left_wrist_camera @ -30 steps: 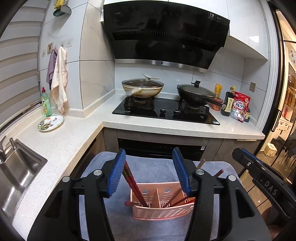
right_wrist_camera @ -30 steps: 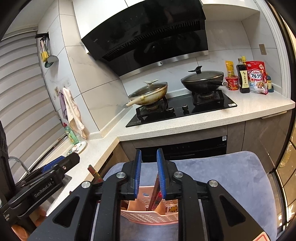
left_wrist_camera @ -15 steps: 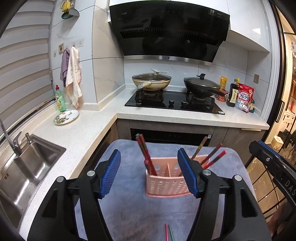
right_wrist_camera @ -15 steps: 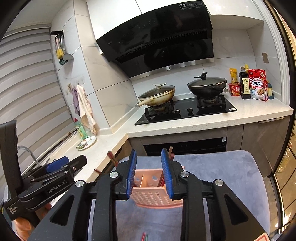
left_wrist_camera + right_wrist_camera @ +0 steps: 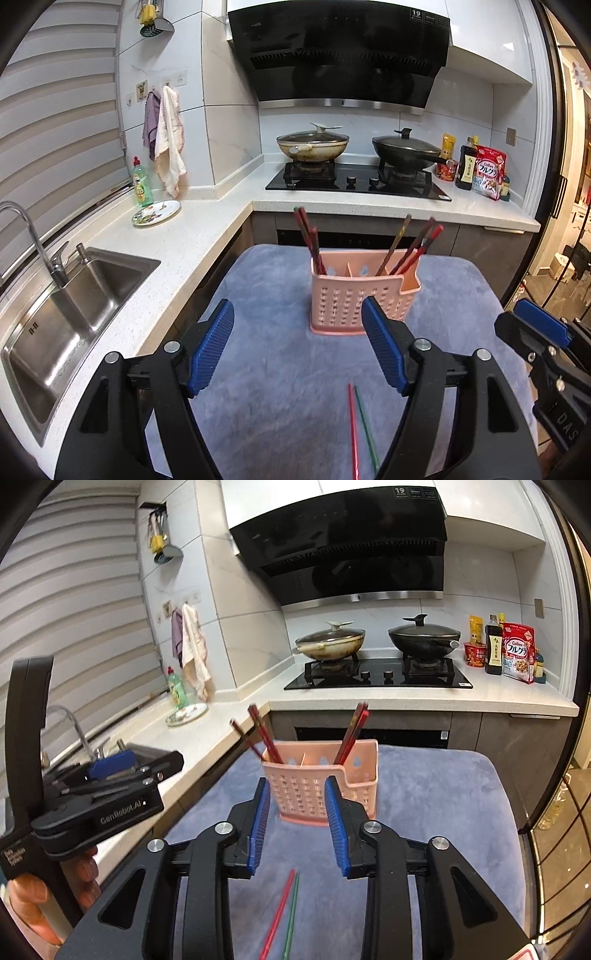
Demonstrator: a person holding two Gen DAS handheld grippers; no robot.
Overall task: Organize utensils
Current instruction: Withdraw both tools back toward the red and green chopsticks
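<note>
A pink perforated utensil holder (image 5: 354, 299) (image 5: 321, 779) stands on the blue-grey mat and holds several red and brown chopsticks in its compartments. A red chopstick (image 5: 352, 428) (image 5: 279, 912) and a green chopstick (image 5: 365, 428) (image 5: 292, 915) lie side by side on the mat in front of the holder. My left gripper (image 5: 297, 349) is open and empty, above the mat, short of the holder. My right gripper (image 5: 297, 825) is open and empty, above the loose pair, just short of the holder.
The mat (image 5: 266, 295) covers a small table; its edges lie at left and right. A white counter with a steel sink (image 5: 62, 317) runs on the left. A hob with two pans (image 5: 354, 173) and bottles (image 5: 476, 170) are behind.
Both grippers have pulled back and up from the holder. My right gripper has opened from nearly shut. The loose red and green chopsticks have come into view.
</note>
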